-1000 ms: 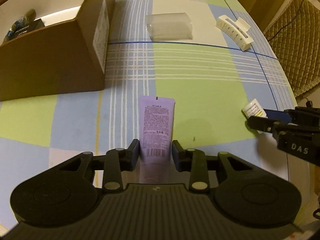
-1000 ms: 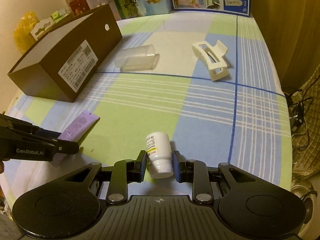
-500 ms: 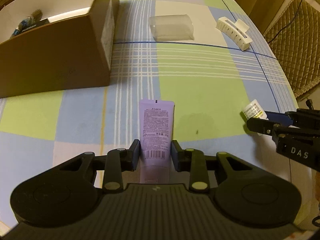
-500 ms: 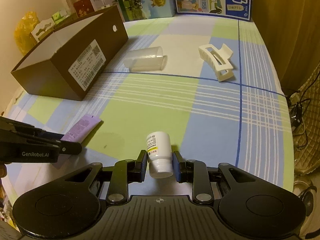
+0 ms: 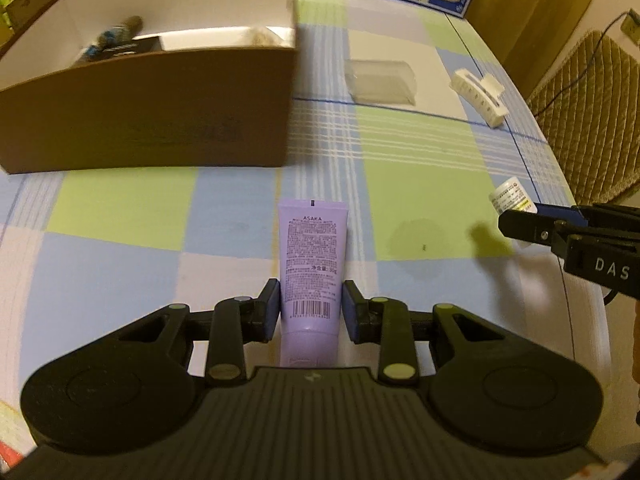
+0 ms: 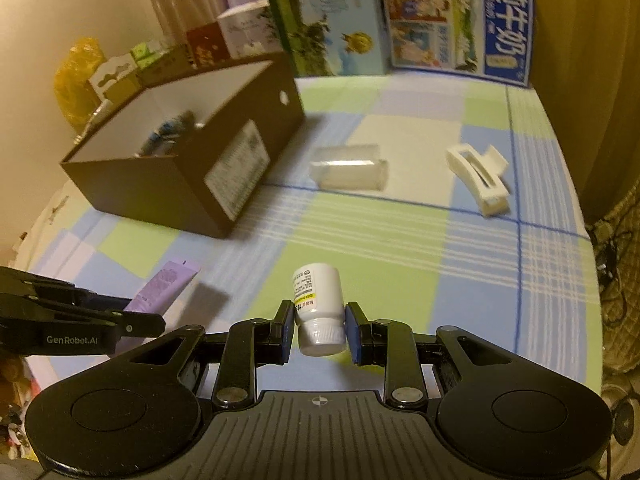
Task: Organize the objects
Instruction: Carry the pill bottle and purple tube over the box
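Observation:
My left gripper (image 5: 311,308) is shut on a purple ASAKA tube (image 5: 313,256) and holds it above the checked cloth; the tube also shows in the right wrist view (image 6: 166,286). My right gripper (image 6: 319,330) is shut on a small white pill bottle (image 6: 319,306), cap toward the camera, lifted off the cloth; it also shows in the left wrist view (image 5: 512,199). The open brown cardboard box (image 5: 148,112) stands ahead to the left, with a few dark items inside (image 5: 116,42). It also shows in the right wrist view (image 6: 192,168).
A clear plastic container (image 6: 350,167) and a white hair claw clip (image 6: 478,178) lie on the cloth to the right of the box. Milk cartons and boxes (image 6: 456,20) line the far edge. A woven chair (image 5: 584,112) stands off the right side.
Both grippers have risen with their objects and tilted up, so the box's inside now shows. The tube and bottle stay gripped.

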A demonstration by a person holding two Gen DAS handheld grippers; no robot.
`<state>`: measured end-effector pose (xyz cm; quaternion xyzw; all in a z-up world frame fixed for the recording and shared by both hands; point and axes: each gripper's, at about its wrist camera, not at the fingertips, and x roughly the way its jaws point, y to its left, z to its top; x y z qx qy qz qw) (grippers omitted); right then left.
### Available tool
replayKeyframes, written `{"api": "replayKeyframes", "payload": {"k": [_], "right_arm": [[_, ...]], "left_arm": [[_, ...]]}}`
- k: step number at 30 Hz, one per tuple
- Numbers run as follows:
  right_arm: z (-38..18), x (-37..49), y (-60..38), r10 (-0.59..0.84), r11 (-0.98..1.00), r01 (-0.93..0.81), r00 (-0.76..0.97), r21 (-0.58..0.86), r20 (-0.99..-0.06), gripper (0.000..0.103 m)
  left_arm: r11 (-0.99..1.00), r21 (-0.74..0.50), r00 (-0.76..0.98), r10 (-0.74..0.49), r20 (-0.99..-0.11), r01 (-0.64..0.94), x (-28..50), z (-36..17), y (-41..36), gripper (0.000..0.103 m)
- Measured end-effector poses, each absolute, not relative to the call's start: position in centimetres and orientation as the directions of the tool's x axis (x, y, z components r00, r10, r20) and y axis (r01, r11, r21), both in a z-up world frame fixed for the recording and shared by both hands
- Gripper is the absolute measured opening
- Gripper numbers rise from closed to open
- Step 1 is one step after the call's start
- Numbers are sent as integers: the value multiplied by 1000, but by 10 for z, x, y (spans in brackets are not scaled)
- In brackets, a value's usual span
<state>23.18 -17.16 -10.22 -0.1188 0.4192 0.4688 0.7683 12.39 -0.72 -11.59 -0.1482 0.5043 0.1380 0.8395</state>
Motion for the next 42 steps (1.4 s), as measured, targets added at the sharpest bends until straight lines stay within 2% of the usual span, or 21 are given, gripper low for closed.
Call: {"api": "replayKeyframes", "payload": {"k": [13, 24, 36, 42], "right_arm": [[-70, 189, -122, 703, 429, -863, 132, 268, -699, 24], [-52, 169, -72, 744, 382, -874, 98, 301, -661, 24], [-36, 179, -14, 765, 399, -869, 141, 291, -629, 24], [-33, 192, 16, 762, 421, -860, 162, 290, -627, 24]], "left_arm": [[875, -128, 506, 147, -850, -468, 69, -80, 47, 28], [848, -165, 589, 197, -784, -504, 35, -30, 98, 28], [839, -152, 648, 275, -711, -523, 51, 8, 170, 28], [848, -148, 661, 275, -698, -509, 78, 15, 201, 28]]}}
